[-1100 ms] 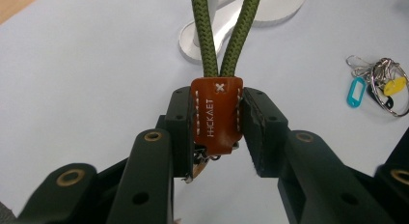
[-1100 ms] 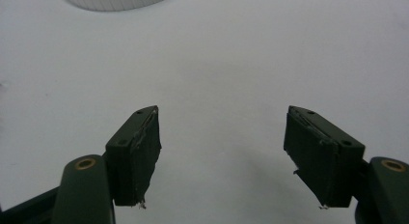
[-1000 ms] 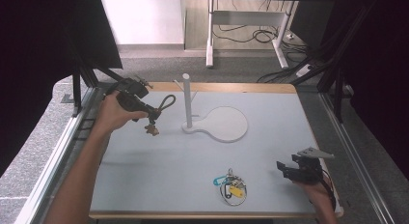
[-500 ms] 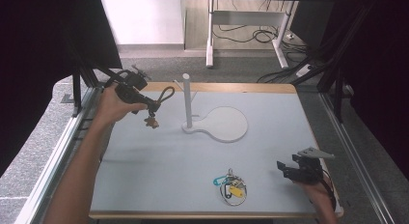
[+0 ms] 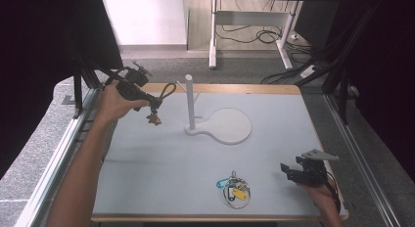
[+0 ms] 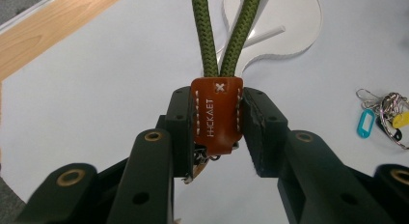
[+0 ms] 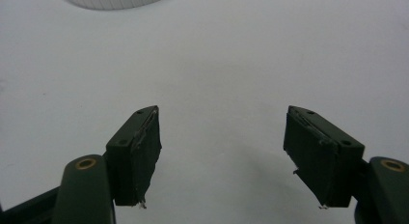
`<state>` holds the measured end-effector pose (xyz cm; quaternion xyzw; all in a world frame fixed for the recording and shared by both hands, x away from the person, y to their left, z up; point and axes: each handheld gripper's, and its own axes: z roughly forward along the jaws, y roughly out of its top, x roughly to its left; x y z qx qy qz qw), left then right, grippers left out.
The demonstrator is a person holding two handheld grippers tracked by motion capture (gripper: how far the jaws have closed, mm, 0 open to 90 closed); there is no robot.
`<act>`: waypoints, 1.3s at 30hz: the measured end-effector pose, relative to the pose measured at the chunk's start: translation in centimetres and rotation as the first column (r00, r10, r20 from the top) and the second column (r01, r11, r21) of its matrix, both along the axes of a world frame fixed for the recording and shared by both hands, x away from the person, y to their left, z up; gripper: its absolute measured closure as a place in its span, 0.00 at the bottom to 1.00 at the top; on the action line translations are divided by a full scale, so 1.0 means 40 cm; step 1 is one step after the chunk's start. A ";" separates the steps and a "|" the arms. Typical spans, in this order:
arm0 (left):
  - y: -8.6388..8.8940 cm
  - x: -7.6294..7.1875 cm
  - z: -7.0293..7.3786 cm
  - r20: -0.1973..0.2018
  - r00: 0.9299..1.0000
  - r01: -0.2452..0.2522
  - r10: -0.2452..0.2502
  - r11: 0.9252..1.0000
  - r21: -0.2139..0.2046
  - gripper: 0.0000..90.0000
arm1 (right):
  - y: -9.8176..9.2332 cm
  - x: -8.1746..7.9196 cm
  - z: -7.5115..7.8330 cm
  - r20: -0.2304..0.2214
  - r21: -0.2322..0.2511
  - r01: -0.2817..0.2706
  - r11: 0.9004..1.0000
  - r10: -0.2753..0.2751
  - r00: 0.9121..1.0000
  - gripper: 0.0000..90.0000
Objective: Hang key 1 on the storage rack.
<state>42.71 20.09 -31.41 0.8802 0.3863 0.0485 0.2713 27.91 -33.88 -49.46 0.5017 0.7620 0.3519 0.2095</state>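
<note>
- The step in hand looks like hanging a key fob on a stand: the left gripper (image 5: 152, 102) holds the brown leather tab (image 6: 216, 115) of a fob with a dark green braided rope loop (image 5: 168, 90), lifted off the table and near the left of the white upright post (image 5: 189, 101).
- In the left gripper view the two black jaws are clamped on either side of the leather tab, and the rope's two strands (image 6: 230, 33) run up and away towards the stand; a small brown piece (image 5: 153, 119) dangles below the gripper in the high view.
- The next move, as I judge it, calls for carrying the loop higher and across so that its opening passes over the post's top or catches the thin white side peg (image 5: 196, 97); the loop must face the post squarely, since it is narrow.
- The right gripper (image 5: 289, 171) rests low at the table's near right corner, its jaws spread wide with nothing between them.
- Count: one white stand with a round flat base (image 5: 229, 125) and one post; one rope fob in the air; one bunch of keys and rings (image 5: 235, 189) lying on the pale grey table (image 5: 147, 168), with one blue tag (image 6: 365, 123) and one yellow tag (image 5: 239, 192); two grippers.
</note>
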 end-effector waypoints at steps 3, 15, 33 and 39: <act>0.001 0.005 0.002 -0.004 1.000 -0.001 0.001 1.000 0.000 0.74 | 0.001 0.001 -0.002 -0.004 -0.001 -0.003 1.000 0.003 1.000 0.33; -0.005 0.031 0.013 -0.009 1.000 -0.002 0.002 1.000 -0.007 0.74 | -0.001 0.001 -0.004 -0.009 0.003 -0.004 1.000 0.004 1.000 0.32; -0.019 0.083 0.007 -0.035 0.999 -0.002 0.002 1.000 -0.005 0.74 | -0.007 0.001 -0.002 -0.008 0.006 -0.005 1.000 0.005 1.000 0.32; -0.032 0.093 -0.001 -0.046 0.999 0.010 -0.010 1.000 -0.001 0.74 | -0.009 0.002 -0.003 -0.010 0.006 -0.003 1.000 0.003 1.000 0.32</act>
